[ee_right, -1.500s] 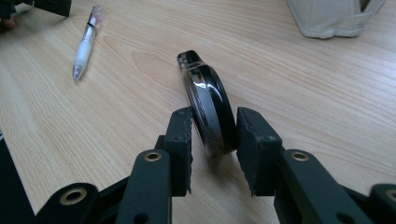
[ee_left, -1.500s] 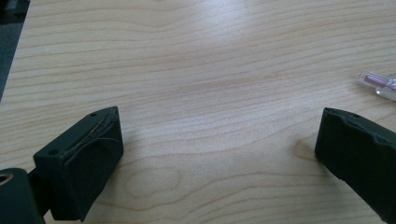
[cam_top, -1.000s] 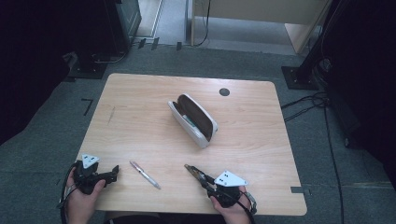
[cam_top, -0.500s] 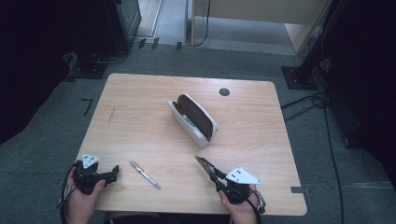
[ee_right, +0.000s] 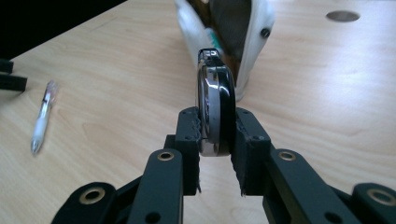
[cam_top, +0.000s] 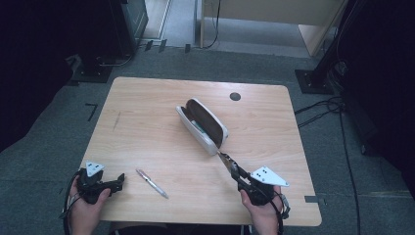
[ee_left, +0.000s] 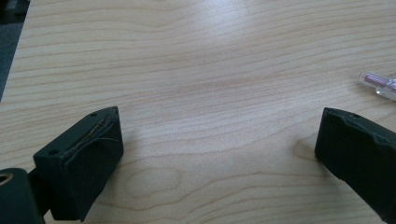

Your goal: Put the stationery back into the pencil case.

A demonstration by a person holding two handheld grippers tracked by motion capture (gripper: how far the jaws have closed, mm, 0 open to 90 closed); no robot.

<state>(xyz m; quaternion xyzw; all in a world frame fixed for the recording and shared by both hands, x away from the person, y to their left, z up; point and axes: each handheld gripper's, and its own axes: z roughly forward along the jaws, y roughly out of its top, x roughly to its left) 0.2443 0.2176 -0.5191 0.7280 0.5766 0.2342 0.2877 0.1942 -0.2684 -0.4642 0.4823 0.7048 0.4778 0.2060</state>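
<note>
A white case [cam_top: 203, 125] with a brown lining lies open at the table's middle; it is also in the right gripper view [ee_right: 259, 28]. My right gripper [cam_top: 234, 169] is near the front right and points at the case's near end. Its jaws are shut [ee_right: 215, 126] on a flat black and silver key fob [ee_right: 215, 93], held on edge just short of the case's opening. A clear pen [cam_top: 151, 183] lies near the front edge. My left gripper [cam_top: 117, 183] rests at the front left, open [ee_left: 219, 140] with bare wood between its jaws; the pen's end [ee_left: 379, 84] lies beyond its right jaw.
The wooden table [cam_top: 147, 107] has a dark round cable hole [cam_top: 235, 96] at the back right. Grey carpet surrounds it, with black stands and cables at the left, right and back. Bare wood stretches left of the case.
My right gripper has lifted and moved right and forward with the key fob, so the fob's tip now sits close to the case's near end. The left gripper and the pen have stayed put.
</note>
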